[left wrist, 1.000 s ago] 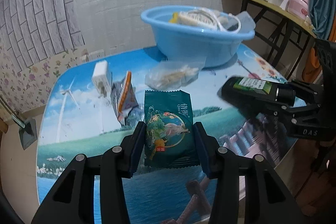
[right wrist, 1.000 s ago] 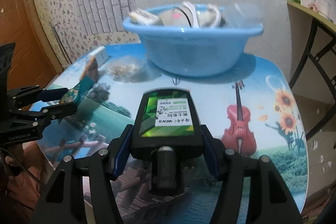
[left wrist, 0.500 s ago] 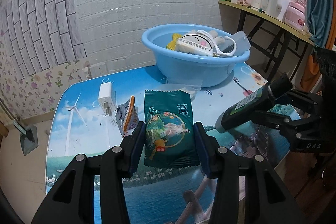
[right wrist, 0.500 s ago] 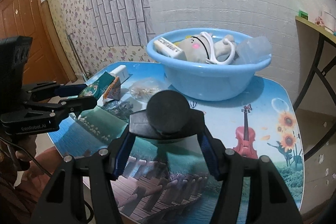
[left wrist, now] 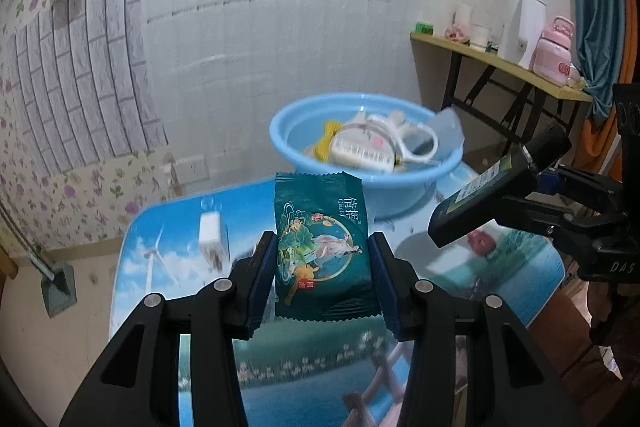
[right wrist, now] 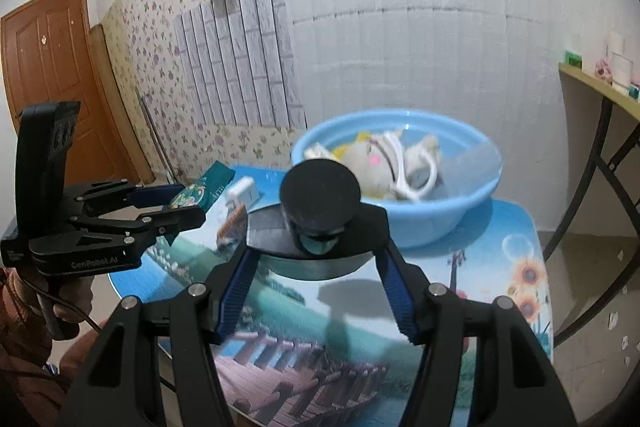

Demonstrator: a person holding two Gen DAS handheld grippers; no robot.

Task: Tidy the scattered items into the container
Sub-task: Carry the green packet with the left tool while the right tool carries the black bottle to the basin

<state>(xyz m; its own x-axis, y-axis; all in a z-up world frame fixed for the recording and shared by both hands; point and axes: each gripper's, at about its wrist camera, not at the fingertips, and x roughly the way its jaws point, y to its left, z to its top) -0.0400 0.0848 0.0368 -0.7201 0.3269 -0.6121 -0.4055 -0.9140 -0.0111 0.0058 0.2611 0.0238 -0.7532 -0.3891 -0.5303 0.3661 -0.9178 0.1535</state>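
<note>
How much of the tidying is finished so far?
Partly done. The basin already holds a plush toy and other bits. In hand: the left tongs grip a green packet, the right tongs a dark bottle, both off the table. Left: a white charger and an orange packet lie there.

Left gripper [left wrist: 322, 267] jaws clamp a dark green foil snack packet [left wrist: 322, 251] upright above the picture-printed bench [left wrist: 532, 279] — round blue plastic basin [left wrist: 288, 143] beyond, already loaded.

Both claws have risen — packet [left wrist: 324, 247] and bottle [right wrist: 318, 223] lifted higher.
</note>
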